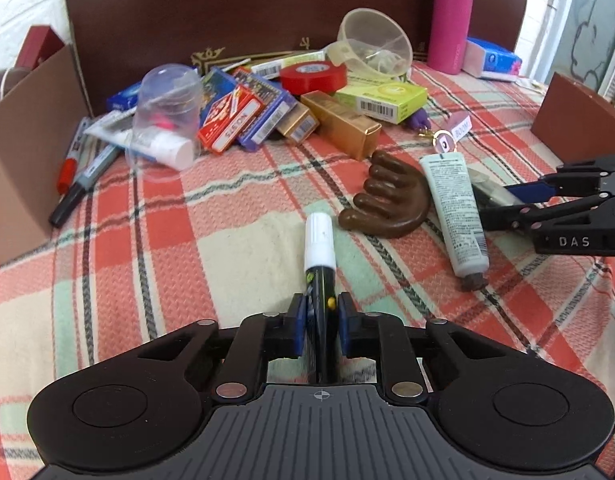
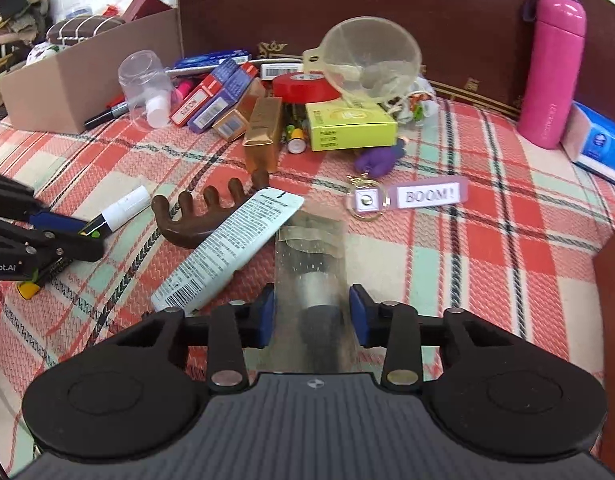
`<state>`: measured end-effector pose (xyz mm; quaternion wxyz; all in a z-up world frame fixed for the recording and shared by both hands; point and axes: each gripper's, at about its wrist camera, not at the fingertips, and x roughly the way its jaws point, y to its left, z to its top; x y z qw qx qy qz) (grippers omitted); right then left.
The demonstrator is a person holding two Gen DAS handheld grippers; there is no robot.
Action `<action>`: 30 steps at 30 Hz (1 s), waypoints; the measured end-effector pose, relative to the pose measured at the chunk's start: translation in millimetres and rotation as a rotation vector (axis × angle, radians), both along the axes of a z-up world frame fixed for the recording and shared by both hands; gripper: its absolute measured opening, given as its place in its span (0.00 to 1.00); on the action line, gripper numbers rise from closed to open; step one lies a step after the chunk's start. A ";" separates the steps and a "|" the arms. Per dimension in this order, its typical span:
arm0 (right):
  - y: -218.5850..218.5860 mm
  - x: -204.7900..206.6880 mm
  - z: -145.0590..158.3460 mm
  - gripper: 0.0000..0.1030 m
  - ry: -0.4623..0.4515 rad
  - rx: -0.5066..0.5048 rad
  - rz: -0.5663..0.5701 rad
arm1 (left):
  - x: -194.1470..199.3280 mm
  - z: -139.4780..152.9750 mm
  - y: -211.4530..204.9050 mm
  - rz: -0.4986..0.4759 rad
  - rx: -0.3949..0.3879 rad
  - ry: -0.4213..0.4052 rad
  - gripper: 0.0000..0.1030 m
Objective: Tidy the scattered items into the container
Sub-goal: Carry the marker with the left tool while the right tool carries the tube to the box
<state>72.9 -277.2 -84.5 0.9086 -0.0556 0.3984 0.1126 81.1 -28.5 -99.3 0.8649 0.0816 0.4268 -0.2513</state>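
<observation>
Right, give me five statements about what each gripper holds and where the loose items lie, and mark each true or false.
1. The left gripper is shut on the white-capped marker. True.
2. The right gripper is closed on the pale green tube. False: it holds a clear plastic case; the pale green tube lies beside it on the blanket.
3. The brown wooden comb lies flat on the plaid blanket. True.
4. The pink bottle lies on its side. False: it stands upright near the headboard.
5. The red tape roll sits inside the cardboard box. False: it rests in the pile of items, outside the box.
</observation>
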 end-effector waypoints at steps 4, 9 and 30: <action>-4.6 -7.5 10.0 0.37 -0.022 0.031 -0.033 | -3.7 -0.5 -4.2 -0.014 0.008 -0.012 0.33; -2.8 -21.7 30.9 0.35 -0.083 0.059 -0.030 | -8.7 2.9 -1.2 -0.004 0.014 -0.020 0.10; 94.7 -22.4 -3.6 0.46 0.049 0.005 0.294 | -26.8 -0.1 28.9 0.066 0.081 -0.056 0.27</action>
